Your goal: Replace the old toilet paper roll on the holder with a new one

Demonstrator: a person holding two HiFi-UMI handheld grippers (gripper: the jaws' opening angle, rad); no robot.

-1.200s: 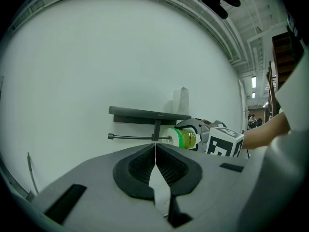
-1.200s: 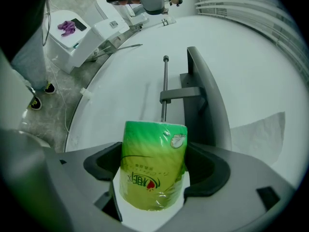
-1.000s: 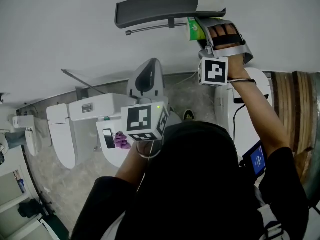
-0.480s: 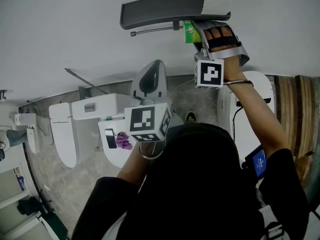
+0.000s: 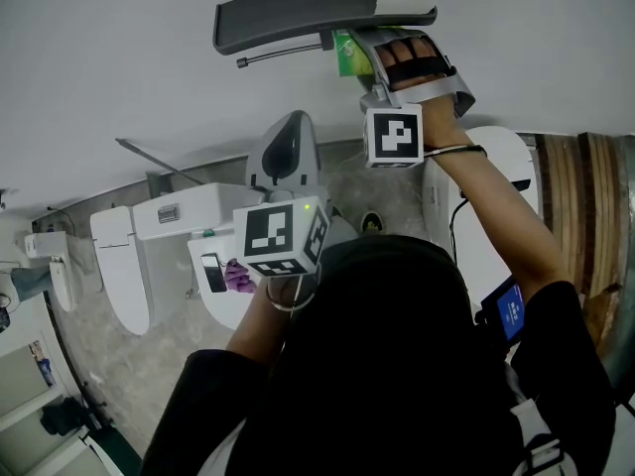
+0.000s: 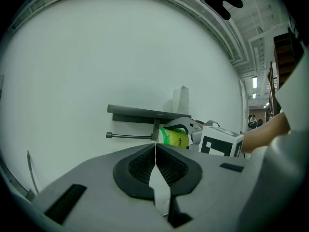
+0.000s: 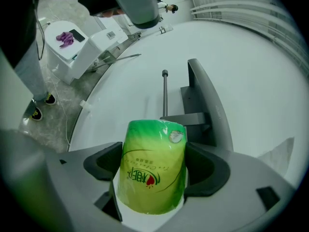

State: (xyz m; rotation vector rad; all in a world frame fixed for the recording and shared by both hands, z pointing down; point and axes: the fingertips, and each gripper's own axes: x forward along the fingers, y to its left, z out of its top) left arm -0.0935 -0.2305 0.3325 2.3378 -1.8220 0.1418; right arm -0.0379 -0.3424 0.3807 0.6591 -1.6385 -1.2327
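Note:
A dark grey holder shelf [image 5: 298,13] is fixed to the white wall, with a thin bare rod [image 5: 283,56] under it. My right gripper [image 5: 365,59] is shut on a new roll in green wrapping [image 5: 347,53], held just under the shelf's right part, beside the bracket. In the right gripper view the roll [image 7: 152,175] stands between the pads [image 7: 207,166], with the rod [image 7: 164,93] beyond it. My left gripper [image 5: 288,152] hangs lower, away from the wall, jaws shut with nothing seen in them [image 6: 155,153]. From there the rod [image 6: 130,136] and roll [image 6: 174,137] show ahead.
Below on the tiled floor stand white toilets [image 5: 129,256] and a white top [image 5: 213,305] holding a phone and a purple thing [image 5: 241,278]. Wooden boards [image 5: 585,216] line the right edge. A small blue screen [image 5: 511,313] hangs by the person's right side.
The right gripper has carried the green roll a little left under the shelf, closer to the bracket. The left gripper has stayed about where it was.

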